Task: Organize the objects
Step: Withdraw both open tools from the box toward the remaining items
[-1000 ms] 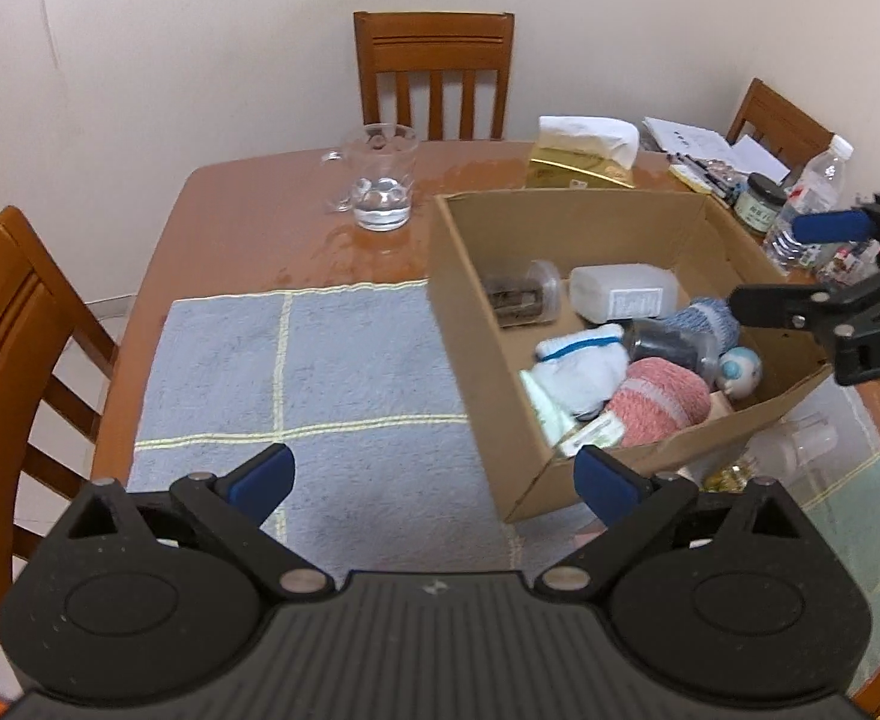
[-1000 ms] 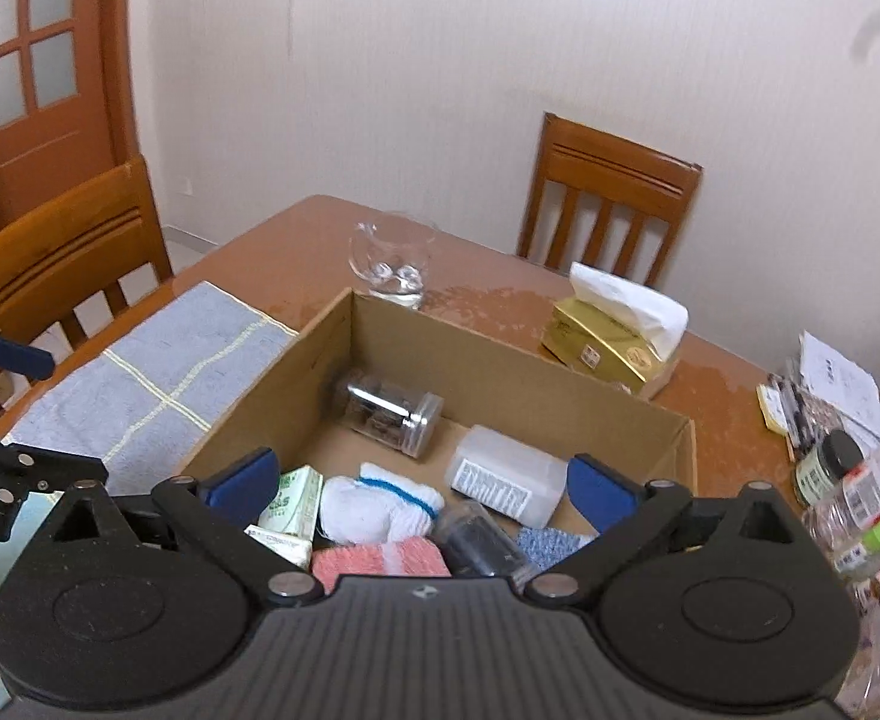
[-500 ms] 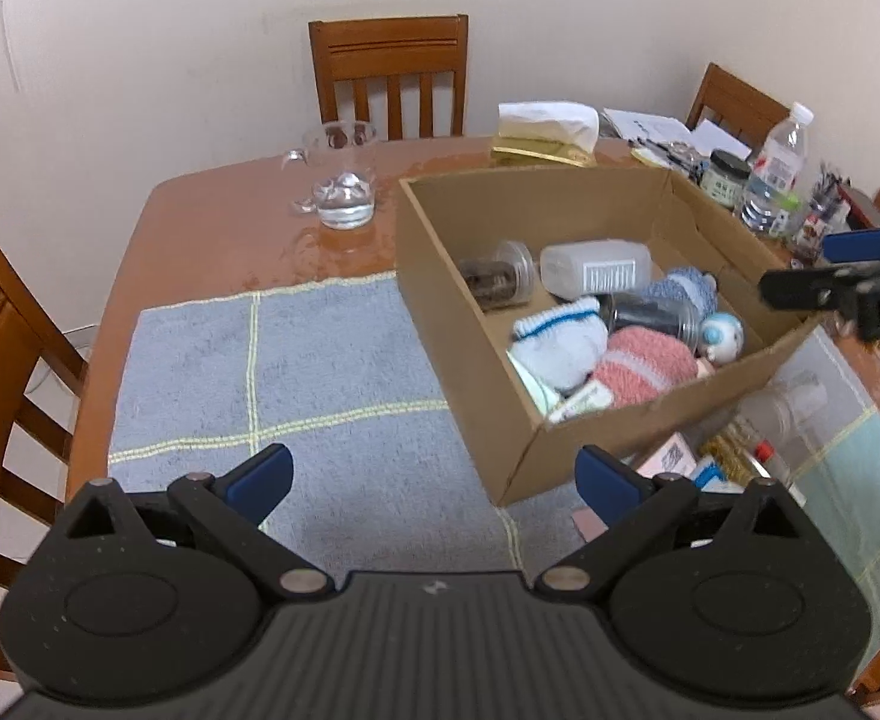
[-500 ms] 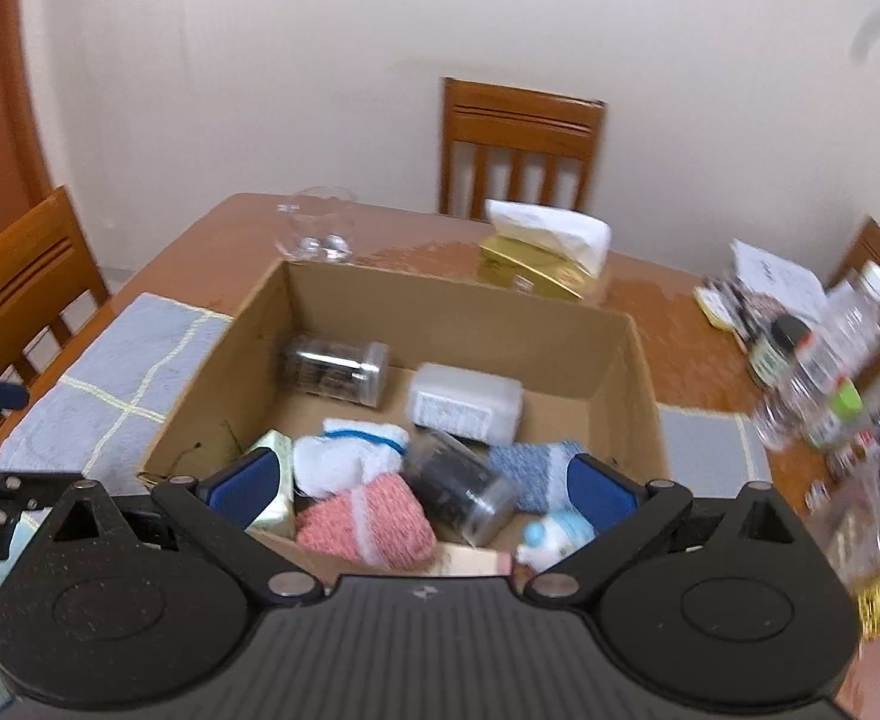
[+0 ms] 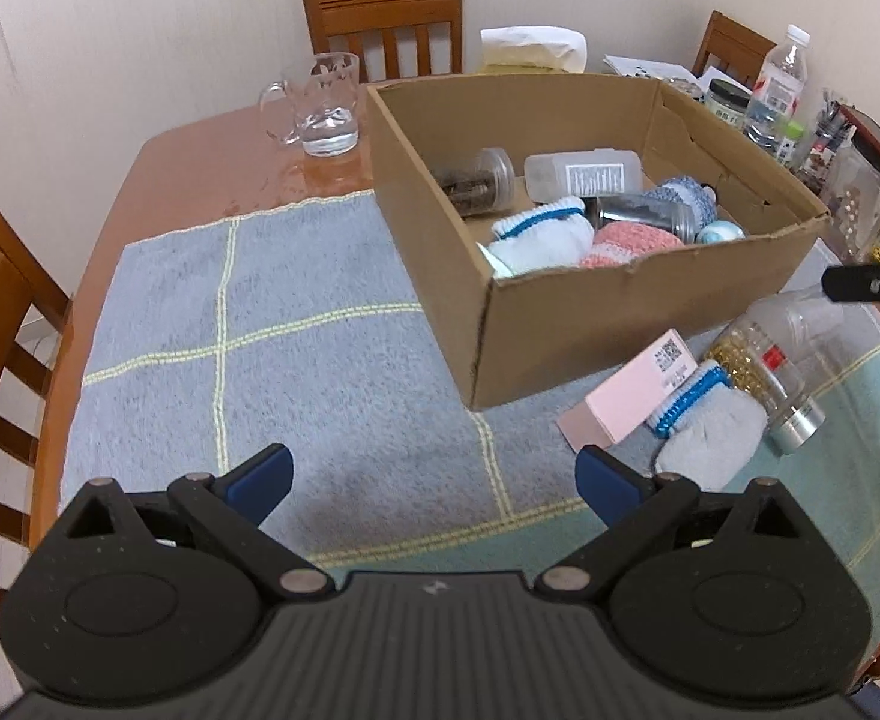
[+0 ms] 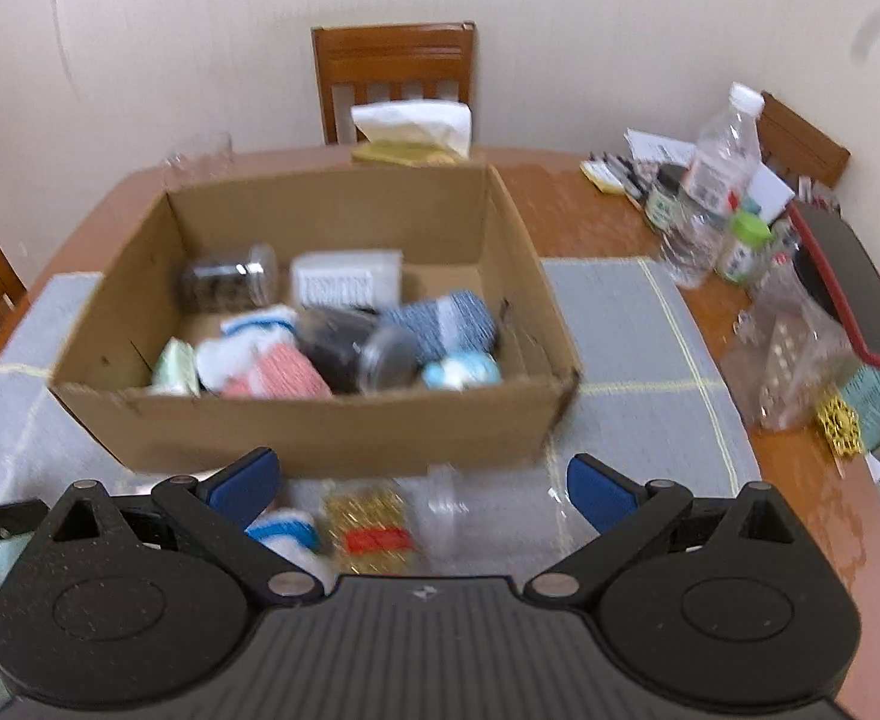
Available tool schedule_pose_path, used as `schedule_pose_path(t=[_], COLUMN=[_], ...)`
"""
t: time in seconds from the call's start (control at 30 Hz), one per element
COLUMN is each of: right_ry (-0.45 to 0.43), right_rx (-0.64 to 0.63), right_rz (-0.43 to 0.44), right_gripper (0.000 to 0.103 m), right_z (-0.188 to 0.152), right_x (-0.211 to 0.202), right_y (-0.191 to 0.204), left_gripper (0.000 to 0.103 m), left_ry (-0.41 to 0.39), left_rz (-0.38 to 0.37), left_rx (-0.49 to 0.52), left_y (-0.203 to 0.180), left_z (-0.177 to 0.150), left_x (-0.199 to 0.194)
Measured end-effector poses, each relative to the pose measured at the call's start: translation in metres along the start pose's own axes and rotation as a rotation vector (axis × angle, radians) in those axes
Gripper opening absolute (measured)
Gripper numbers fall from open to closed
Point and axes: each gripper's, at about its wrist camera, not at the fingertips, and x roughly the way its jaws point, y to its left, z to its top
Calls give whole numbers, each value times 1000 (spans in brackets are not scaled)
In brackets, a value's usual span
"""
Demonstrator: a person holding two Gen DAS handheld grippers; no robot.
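- Your left hand-held gripper (image 5: 434,477) hangs over the grey cloth (image 5: 272,324) with its jaws spread wide and nothing between them.
- Your right hand-held gripper (image 6: 419,483) is likewise spread and empty, above the clear bottle of gold beads (image 6: 380,519).
- The cardboard box (image 5: 590,318) stands on the counter (image 5: 200,162), holding jars and rolled socks.
- Just beside the box's near wall lie a pink carton (image 5: 638,390), a grey sock with blue trim (image 5: 710,426) and that bottle, all touching.
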Motion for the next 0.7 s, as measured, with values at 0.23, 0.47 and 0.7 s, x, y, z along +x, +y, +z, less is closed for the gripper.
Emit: schedule_pose_path(t=[0.23, 0.47, 0.7], right_ry=[65, 63, 62], right_rx=[-4, -45, -74], right_rz=[-4, 48, 87], right_gripper=[103, 103, 103], right_z=[-13, -12, -7], right_x=[33, 59, 80], right_y=[-27, -49, -61], left_gripper=[100, 100, 100], left_ry=[36, 81, 76], left_rz=[48, 90, 86], left_rx=[-47, -86, -103], left_y=[-24, -62, -93], left_z=[-6, -3, 10], left_x=[7, 15, 22])
